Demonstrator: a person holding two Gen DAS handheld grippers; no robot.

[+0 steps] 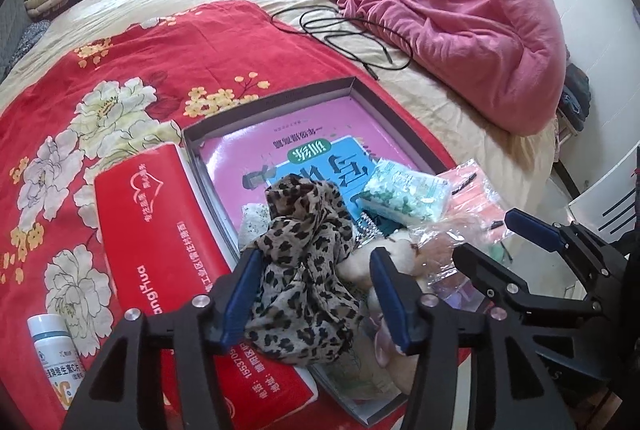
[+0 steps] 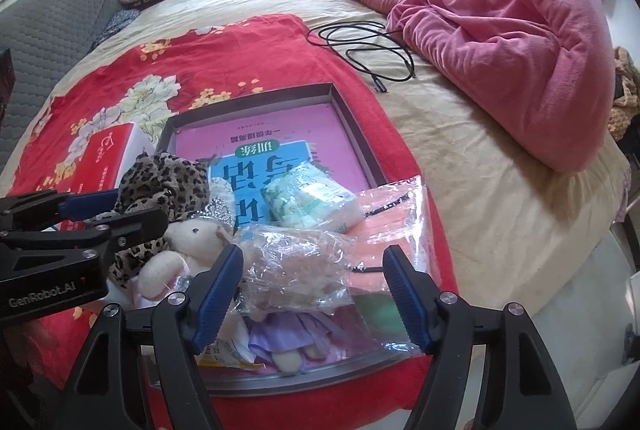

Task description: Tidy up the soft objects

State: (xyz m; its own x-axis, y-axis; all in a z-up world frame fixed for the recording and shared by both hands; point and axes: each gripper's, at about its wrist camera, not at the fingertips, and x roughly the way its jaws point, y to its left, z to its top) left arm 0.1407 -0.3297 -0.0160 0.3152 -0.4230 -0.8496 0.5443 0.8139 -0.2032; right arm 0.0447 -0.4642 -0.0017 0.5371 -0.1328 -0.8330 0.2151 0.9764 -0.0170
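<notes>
Box's point(image 2: 352, 133) far half uncluttered

Your right claw point(image 2: 314, 292) hangs with its blue pads apart over the near end of a shallow grey tray point(image 2: 352, 133) on the bed's red flowered blanket point(image 2: 248, 41). Between the pads lies a crinkled clear plastic bag point(image 2: 296, 266), not pinched by either one. To its left sits a white plush toy point(image 2: 188, 242), with a leopard-print cloth point(image 2: 164, 181) behind it and your left claw point(image 2: 120, 213) reaching in from the left edge. Farther in, a green-and-white tissue pack point(image 2: 310, 201) rests on a pink and blue book point(image 2: 260, 145). A black cable point(image 2: 360, 45) and pink quilt point(image 2: 520, 29) lie far right.
</notes>
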